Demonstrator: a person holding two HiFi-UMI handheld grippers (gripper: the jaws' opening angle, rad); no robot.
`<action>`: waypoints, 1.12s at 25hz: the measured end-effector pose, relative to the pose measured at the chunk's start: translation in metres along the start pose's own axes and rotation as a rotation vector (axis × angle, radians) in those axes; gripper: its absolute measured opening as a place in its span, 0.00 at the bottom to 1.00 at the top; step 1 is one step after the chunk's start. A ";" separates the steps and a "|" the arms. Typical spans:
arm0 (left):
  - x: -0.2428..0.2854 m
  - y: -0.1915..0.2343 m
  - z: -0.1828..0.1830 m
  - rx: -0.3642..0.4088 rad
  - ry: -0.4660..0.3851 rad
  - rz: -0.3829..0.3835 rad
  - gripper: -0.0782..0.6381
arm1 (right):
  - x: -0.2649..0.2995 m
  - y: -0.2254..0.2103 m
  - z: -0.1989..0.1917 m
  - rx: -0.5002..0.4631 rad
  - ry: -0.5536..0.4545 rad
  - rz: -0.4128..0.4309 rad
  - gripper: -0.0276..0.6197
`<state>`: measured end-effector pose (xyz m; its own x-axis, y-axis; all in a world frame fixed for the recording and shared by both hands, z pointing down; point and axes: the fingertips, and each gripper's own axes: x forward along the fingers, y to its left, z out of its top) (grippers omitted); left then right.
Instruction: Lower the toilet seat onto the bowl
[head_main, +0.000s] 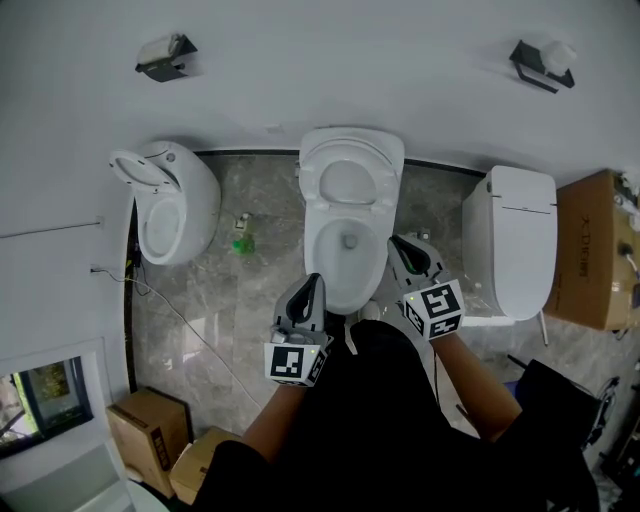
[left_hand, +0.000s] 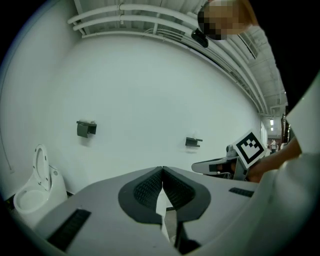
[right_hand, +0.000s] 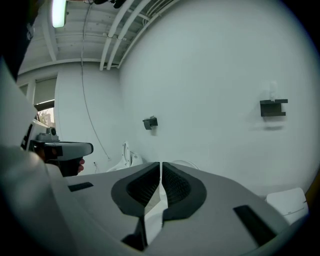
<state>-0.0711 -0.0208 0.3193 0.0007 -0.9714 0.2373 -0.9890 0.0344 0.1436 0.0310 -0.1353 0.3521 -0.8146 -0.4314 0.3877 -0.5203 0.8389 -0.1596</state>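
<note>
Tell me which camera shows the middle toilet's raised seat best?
The head view: the seat stands upright above the bowl, whole ring visible. The right gripper view catches only a white curved edge, probably its top; the left gripper view, just a white sliver.

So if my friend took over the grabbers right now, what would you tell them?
Left gripper: shut, empty, near the front left of the middle toilet's bowl.
Right gripper: shut, empty, by the bowl's right side.
Toilet seat: raised at the back of the bowl, with the bowl open. Neither gripper touches it.
Done: nothing yet.
Left: reach the seat, tip it forward, and lower it gently onto the bowl.
</note>
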 end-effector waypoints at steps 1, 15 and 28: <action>0.007 0.005 -0.002 0.000 0.000 -0.005 0.13 | 0.005 -0.003 0.003 -0.004 -0.001 -0.007 0.09; 0.134 0.092 -0.050 0.054 0.127 -0.117 0.13 | 0.107 -0.055 -0.013 -0.016 0.095 -0.106 0.09; 0.226 0.163 -0.080 0.059 0.176 -0.098 0.13 | 0.203 -0.090 -0.028 -0.020 0.150 -0.183 0.09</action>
<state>-0.2209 -0.2157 0.4728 0.1181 -0.9131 0.3902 -0.9899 -0.0773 0.1187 -0.0804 -0.2896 0.4704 -0.6592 -0.5244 0.5389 -0.6494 0.7583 -0.0564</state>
